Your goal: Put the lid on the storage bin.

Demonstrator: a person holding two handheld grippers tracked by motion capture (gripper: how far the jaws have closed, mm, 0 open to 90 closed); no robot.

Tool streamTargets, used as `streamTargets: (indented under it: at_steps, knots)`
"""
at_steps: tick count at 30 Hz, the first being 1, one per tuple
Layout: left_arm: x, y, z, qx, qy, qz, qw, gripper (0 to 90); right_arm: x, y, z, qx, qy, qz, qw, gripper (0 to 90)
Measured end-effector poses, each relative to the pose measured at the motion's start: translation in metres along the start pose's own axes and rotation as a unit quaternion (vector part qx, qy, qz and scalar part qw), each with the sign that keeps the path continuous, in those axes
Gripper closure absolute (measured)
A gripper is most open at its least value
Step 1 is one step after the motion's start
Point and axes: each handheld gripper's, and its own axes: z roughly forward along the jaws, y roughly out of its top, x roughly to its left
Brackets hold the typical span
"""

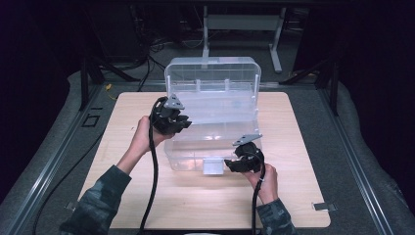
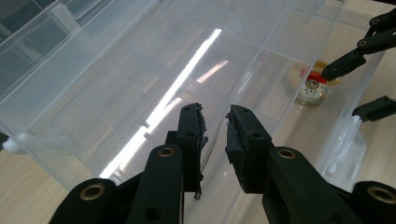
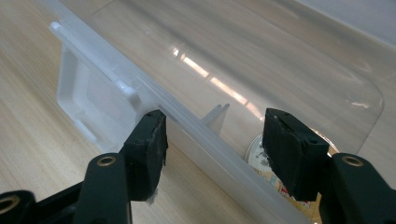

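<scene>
Clear plastic box (image 1: pixel 210 125) sits open mid-surface (image 1: pixel 147 196) in the high view, lid upright behind; left hand-held gripper (image 1: pixel 183 122) rests at its left rim, right hand-held gripper (image 1: pixel 230 164) at the front wall beside the latch (image 1: pixel 212 166).

Left gripper view: jaws nearly together over the box wall, nothing visibly held. A round tin (image 2: pixel 312 86) lies inside near the far end.

Right gripper view: jaws about half open, straddling the front rim (image 3: pixel 196 126), pads not pressing it. The tin is half hidden behind one jaw; its label is unreadable.

Risk, as judged: closing on the slick rim could tip or drag the light box.
</scene>
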Motion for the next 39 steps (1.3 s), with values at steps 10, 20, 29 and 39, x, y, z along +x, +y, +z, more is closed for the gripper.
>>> streamTargets:
  at_steps: [10,20,29,39]
  knots:
    - [-0.006,-0.005,-0.001,-0.004,0.006,0.007,0.9999,74.2,0.001,0.002,0.001,0.011,0.002,-0.002,0.9999,39.8]
    - [-0.015,-0.012,-0.002,-0.007,0.005,0.009,0.9999,74.2,0.001,0.003,0.0,0.024,-0.002,-0.003,0.9997,38.8]
    - [-0.018,-0.018,-0.002,-0.016,0.001,0.009,0.9998,74.3,0.003,0.003,0.001,0.019,-0.012,-0.001,0.9998,38.2]
    - [-0.021,-0.02,-0.002,-0.018,0.002,0.007,0.9998,74.2,-0.002,-0.002,-0.018,0.006,0.011,0.017,0.9998,19.5]
